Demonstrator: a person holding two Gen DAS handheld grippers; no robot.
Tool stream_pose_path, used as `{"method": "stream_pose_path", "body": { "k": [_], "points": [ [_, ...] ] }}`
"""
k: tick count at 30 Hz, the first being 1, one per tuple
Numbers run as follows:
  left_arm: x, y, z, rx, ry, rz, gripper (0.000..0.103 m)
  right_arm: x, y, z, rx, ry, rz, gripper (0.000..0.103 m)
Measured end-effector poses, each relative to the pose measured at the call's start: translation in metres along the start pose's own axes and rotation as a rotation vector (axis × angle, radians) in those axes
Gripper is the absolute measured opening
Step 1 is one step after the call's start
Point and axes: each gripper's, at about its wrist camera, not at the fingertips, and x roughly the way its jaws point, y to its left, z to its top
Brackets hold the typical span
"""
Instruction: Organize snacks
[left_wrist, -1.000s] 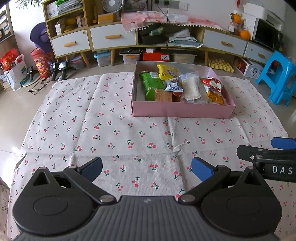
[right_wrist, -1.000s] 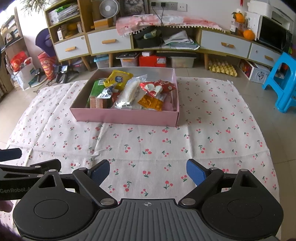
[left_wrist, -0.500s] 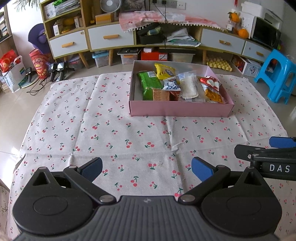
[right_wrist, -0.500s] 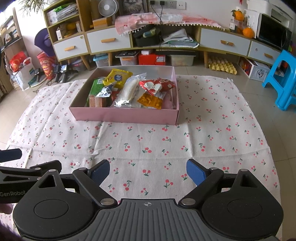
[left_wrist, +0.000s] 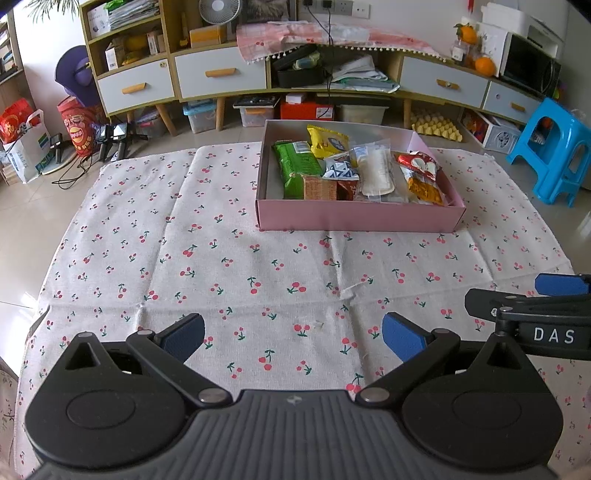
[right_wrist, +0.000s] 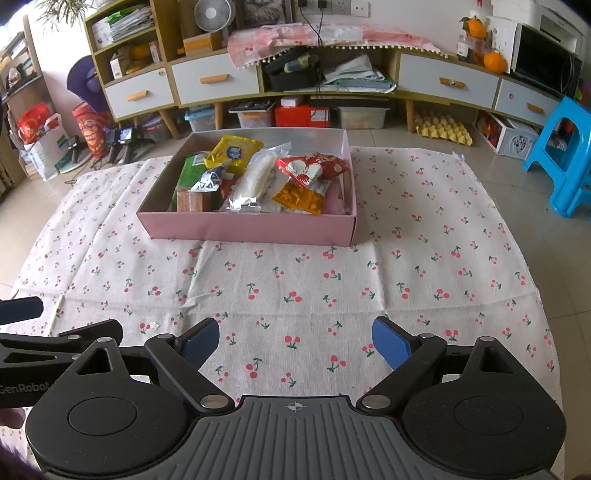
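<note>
pink box (left_wrist: 354, 219), white cloth (left_wrist: 221, 258) with red cherries, green packet (left_wrist: 295, 166), yellow packet (left_wrist: 327, 140), blue stool (left_wrist: 554, 155)

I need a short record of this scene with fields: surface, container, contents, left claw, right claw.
surface: cherry-print cloth spread on the floor
container: pink box, open top, standing on the cloth
contents: green packet, yellow packet, white packet, red packet, a few more snack packs
left claw: open, empty, over the cloth, short of the box
right claw: open, empty, over the cloth, short of the box
</note>
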Motion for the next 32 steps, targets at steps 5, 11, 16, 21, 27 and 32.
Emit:
{"method": "stream_pose_path", "body": {
  "k": [5, 11, 16, 21, 27, 32],
  "points": [
    [-0.0001, 0.0, 0.0001, 0.0, -0.001, 0.0, 0.103, -0.0001, -0.0001, 0.0, 0.001, 0.0, 0.0, 0.092],
    [-0.0002, -0.0002, 0.0002, 0.0, -0.002, 0.0, 0.103, 0.0001, -0.0007, -0.0001, 0.004, -0.004, -0.001, 0.092],
    [-0.0002, -0.0002, 0.0002, 0.001, -0.002, 0.0, 0.103, -0.0004, -0.0007, 0.0002, 0.006, -0.004, -0.002, 0.092],
    [-0.0004, -0.0003, 0.0002, 0.0, -0.002, 0.001, 0.103, -0.0005, -0.0004, 0.0002, 0.005, -0.003, -0.002, 0.092],
    [-0.0012, -0.0008, 0.0011, 0.001, -0.008, 0.013, 0.103, -0.0005, -0.0005, 0.0003, 0.006, -0.002, -0.003, 0.092],
    [0.0007, -0.0009, 0.0006, -0.001, -0.003, 0.015, 0.102, -0.0003, -0.0003, 0.0002, 0.005, -0.001, -0.004, 0.092]
  ]
}}
